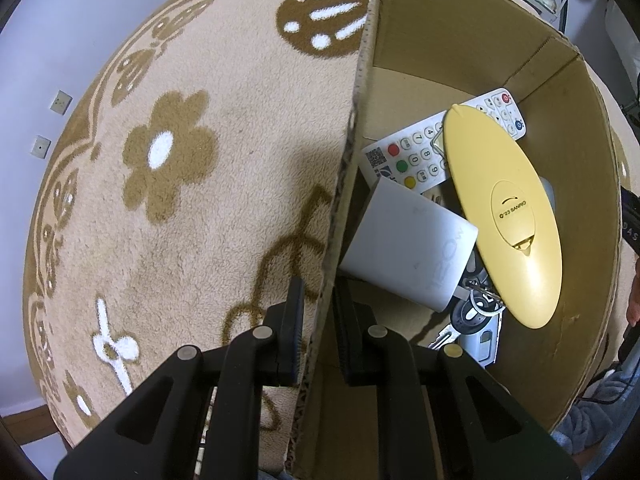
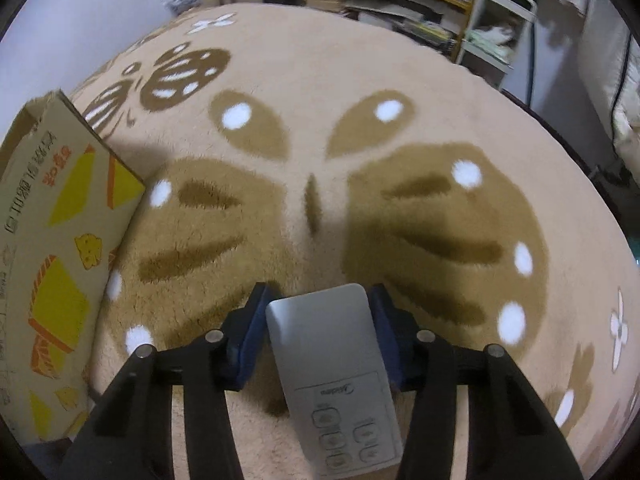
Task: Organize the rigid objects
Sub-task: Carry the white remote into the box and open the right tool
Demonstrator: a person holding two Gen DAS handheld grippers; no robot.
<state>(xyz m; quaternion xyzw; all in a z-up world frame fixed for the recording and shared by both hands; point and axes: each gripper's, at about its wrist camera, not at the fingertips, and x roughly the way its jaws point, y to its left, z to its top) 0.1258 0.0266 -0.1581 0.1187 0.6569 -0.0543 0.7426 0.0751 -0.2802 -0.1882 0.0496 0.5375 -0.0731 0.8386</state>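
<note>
- The left gripper [image 1: 318, 328] is clamped on the near wall of the open brown cardboard box [image 1: 432, 32], one finger outside and one inside.
- Inside the box, nearest that gripper, lie a bunch of keys with a black fob [image 1: 474, 312], partly covered.
- A white square plastic block [image 1: 408, 246] leans above the keys, against the same wall.
- A flat yellow oval plastic object [image 1: 504, 216] rests across the pile.
- A long white remote control with coloured buttons [image 1: 420, 148] lies beneath it, farthest in.
- The right gripper [image 2: 318, 320] grips a grey rectangular remote control with four buttons [image 2: 332, 364]; both blue pads touch its sides.
- Beyond it spreads the beige carpet with a brown butterfly pattern [image 2: 312, 80].
- The box stands at the left in the right wrist view, on the carpet.
</note>
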